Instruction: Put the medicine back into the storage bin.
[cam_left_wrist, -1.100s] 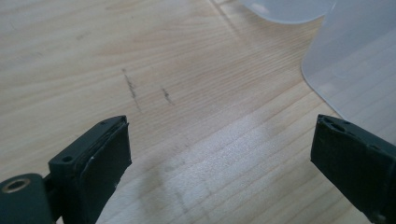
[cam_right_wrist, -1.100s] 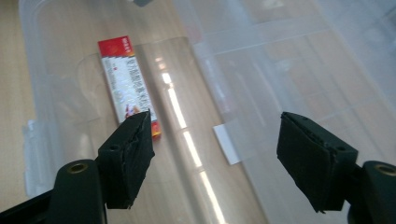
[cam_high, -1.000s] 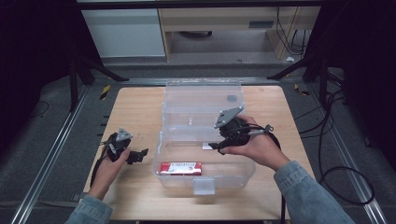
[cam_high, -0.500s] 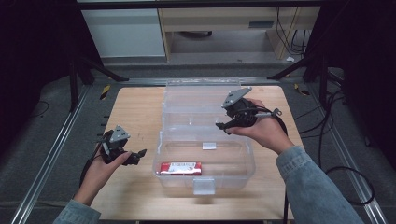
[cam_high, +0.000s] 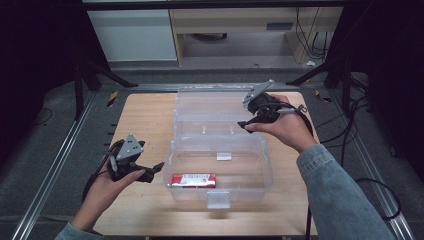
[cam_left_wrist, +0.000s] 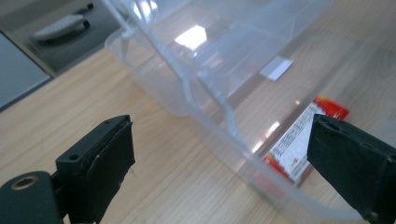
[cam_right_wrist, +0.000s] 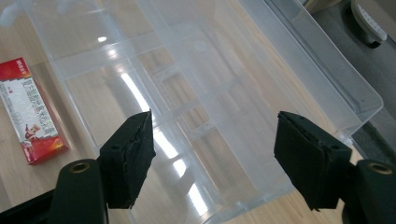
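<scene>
- While its lid (cam_high: 210, 102) lies flat behind, the clear box (cam_high: 220, 165) holds one red packet (cam_high: 193, 180).
- Left gripper (cam_high: 150, 171), jaws apart, is just beside the box.
- Right gripper (cam_high: 246, 125), jaws apart, is above the lid.

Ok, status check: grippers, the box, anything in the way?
Left gripper open, empty, beside the clear box. Right gripper open, empty, above the open lid. Red packet lies inside the box. Nothing in the way.
</scene>
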